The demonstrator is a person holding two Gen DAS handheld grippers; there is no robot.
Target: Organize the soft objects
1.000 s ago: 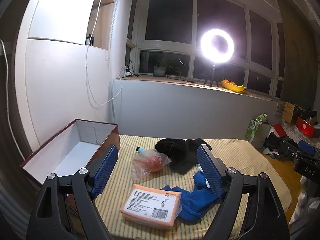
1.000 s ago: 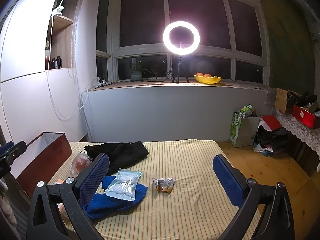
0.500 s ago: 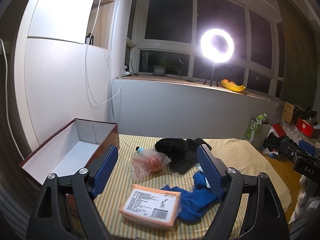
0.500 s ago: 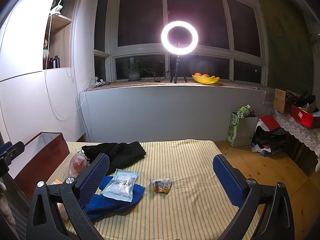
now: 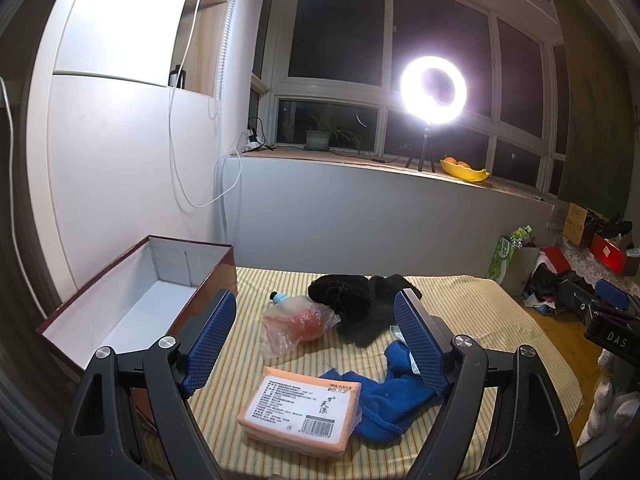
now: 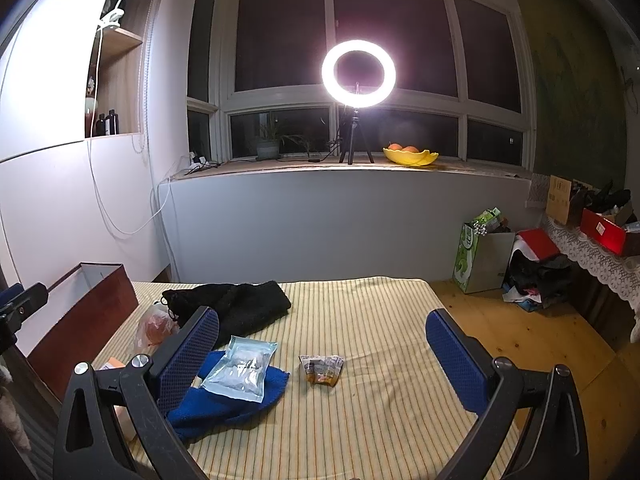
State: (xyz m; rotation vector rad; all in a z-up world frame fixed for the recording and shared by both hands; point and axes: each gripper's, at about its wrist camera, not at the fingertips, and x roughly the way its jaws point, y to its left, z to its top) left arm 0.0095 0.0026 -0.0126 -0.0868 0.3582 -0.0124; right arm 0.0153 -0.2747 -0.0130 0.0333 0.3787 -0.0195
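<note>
On the striped table lie an orange tissue pack (image 5: pixel 302 410), a blue cloth (image 5: pixel 394 400) (image 6: pixel 236 394), a black garment (image 5: pixel 360 304) (image 6: pixel 236 304) and a clear bag with something red (image 5: pixel 296 324) (image 6: pixel 154 326). A pale sealed pouch (image 6: pixel 244 368) rests on the blue cloth, and a small snack packet (image 6: pixel 322 368) lies beside it. My left gripper (image 5: pixel 316 342) hovers open above the tissue pack and bag, holding nothing. My right gripper (image 6: pixel 322 352) is open above the pouch and the packet, holding nothing. An open box (image 5: pixel 132 304) (image 6: pixel 86 312) with a white inside stands at the table's left.
A ring light (image 6: pixel 359 74) on a tripod, a potted plant (image 6: pixel 269 144) and a yellow fruit bowl (image 6: pixel 410 156) stand on the windowsill behind. Bags, clothes and boxes (image 6: pixel 532 264) pile on the wooden floor to the right. A white cable (image 5: pixel 188 184) hangs down the left wall.
The right wrist view has shifted slightly, so the table objects sit a little more to the left and lower. The left gripper has barely moved. Both stay open.
</note>
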